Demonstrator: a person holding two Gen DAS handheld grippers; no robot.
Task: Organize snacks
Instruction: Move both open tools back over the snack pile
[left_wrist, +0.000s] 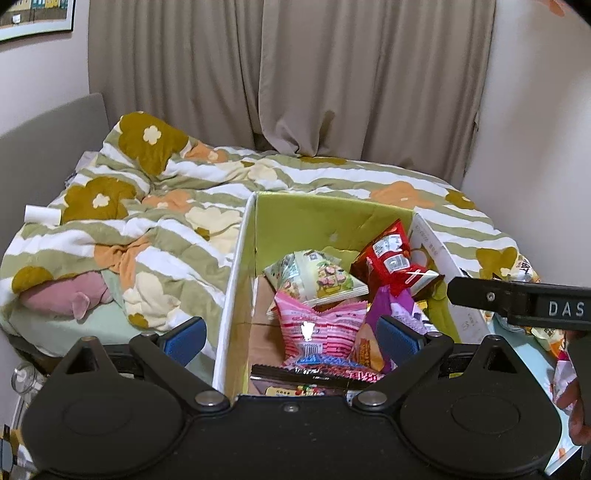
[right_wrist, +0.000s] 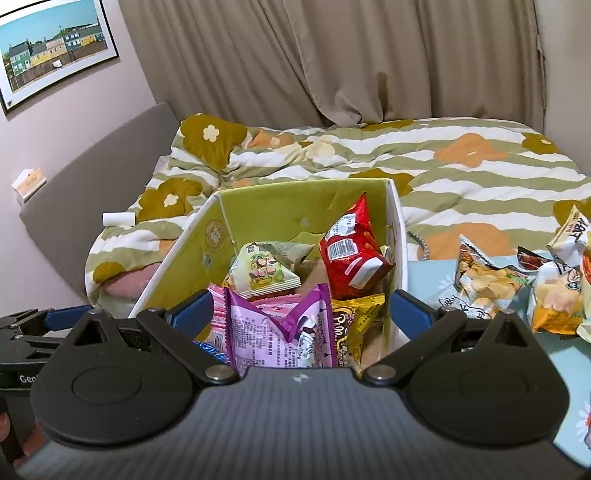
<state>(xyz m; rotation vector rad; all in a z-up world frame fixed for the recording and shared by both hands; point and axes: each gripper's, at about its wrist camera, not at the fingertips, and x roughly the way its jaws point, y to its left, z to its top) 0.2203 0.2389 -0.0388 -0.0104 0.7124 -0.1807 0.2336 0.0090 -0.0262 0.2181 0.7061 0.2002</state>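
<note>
Snacks fill the box (right_wrist: 266, 210): a red bag (right_wrist: 349, 251) leans at its far right, a purple pack (right_wrist: 273, 332) lies nearest. Both the left gripper (left_wrist: 291, 332) and right gripper (right_wrist: 301, 314) hang released over the box, grasping nothing. More bags (right_wrist: 480, 280) wait right of the box; fetching one is likely next.

An open box (right_wrist: 258, 210) with green inner walls stands on the bed. Inside it a red packet (right_wrist: 351, 254) leans upright at the right wall, with a pale green packet (right_wrist: 262, 273), a pink one (left_wrist: 317, 325), a purple one (right_wrist: 273, 332) and a gold one (right_wrist: 351, 325) piled nearer. More chip packets (right_wrist: 484, 280) lie outside, right of the box.
</note>
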